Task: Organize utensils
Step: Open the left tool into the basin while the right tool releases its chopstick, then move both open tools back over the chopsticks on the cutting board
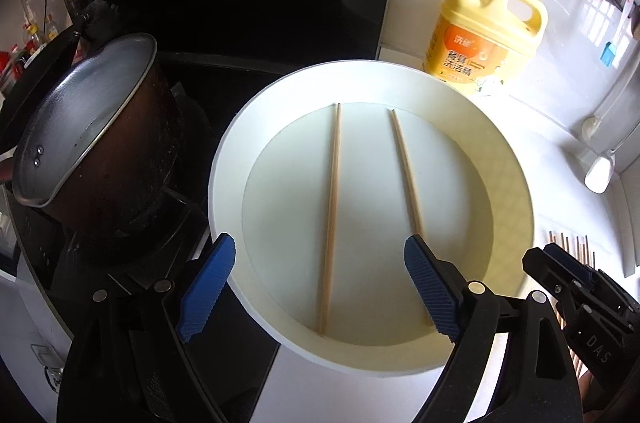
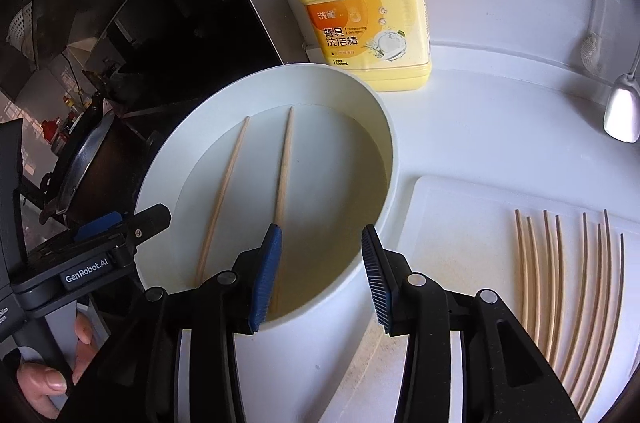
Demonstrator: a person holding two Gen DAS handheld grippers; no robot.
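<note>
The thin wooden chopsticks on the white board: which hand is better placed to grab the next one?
Probably the right. The wooden chopsticks on the white cutting board lie just beside the open, empty right gripper; the left gripper hangs over the round white basin.

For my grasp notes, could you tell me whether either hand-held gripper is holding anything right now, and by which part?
Nothing is held. The left hand-held gripper and right hand-held gripper both stand open above the white basin; the two chopsticks lie loose inside it.

Each black plastic tool (image 2: 322, 275) carries two blue ribbed pads (image 2: 266, 277), silver round screws and white "GenRobot.AI" lettering on the left tool (image 2: 120, 223).
</note>
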